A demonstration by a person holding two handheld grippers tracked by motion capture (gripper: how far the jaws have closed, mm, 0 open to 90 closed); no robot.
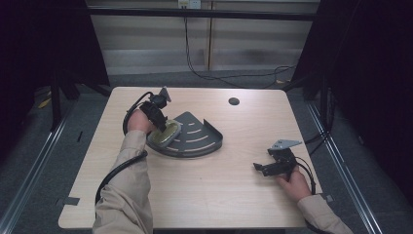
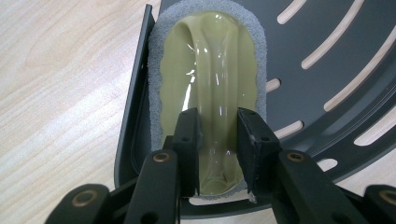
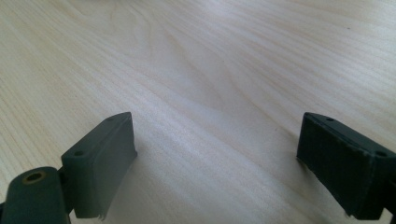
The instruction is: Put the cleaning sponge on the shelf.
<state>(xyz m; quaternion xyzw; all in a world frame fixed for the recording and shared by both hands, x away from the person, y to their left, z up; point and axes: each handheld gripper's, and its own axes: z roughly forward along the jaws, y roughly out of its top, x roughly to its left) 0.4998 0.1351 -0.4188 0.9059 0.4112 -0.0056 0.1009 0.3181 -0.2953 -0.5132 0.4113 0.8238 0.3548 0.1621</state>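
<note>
Scrubber pad (image 1: pixel 164 133) lies in the corner rack (image 1: pixel 202 139), at its left edge; the rack sits on the table (image 1: pixel 204 190), left of centre.

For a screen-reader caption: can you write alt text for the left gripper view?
The left gripper has its two black jaws shut on the raised handle of a yellow-green scrubbing sponge. The sponge lies in a dark slotted corner tray on a pale wooden table.

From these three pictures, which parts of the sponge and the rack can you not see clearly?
- Sponge: underside hidden in the left gripper view, lying on the rack; near end covered by the left gripper fingers.
- Rack: far corner cut by that view's edge.
- High view: sponge partly behind the left hand.
</note>
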